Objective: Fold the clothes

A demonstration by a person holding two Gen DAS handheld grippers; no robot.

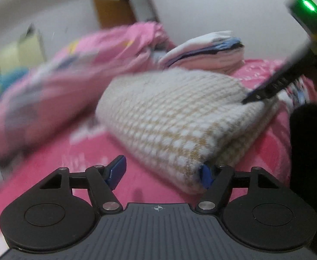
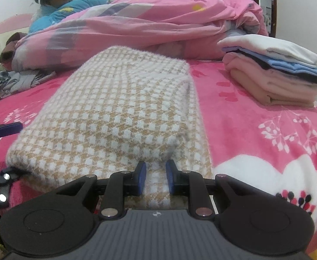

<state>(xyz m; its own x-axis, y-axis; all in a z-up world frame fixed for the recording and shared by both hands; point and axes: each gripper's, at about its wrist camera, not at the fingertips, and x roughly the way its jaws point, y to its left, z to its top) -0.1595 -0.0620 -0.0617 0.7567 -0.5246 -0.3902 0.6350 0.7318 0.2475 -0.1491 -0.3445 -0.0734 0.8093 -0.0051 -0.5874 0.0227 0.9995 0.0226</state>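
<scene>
Beige-and-white checked knit sweater (image 2: 115,117) lies folded mid-bed on the pink blanket (image 2: 255,117), near its front edge, with the folded stack (image 2: 273,71) toward the far right corner. We note our right gripper (image 2: 156,178) pinching the sweater's near hem, jaws narrow. Our left gripper (image 1: 160,173) stands wide, holding nothing, one pad at the sweater's corner.

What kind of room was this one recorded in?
Most likely a home bedroom: the work surface is a bed with a pink floral blanket, a rumpled pink quilt lies behind, and a stack of folded clothes sits nearby.
</scene>
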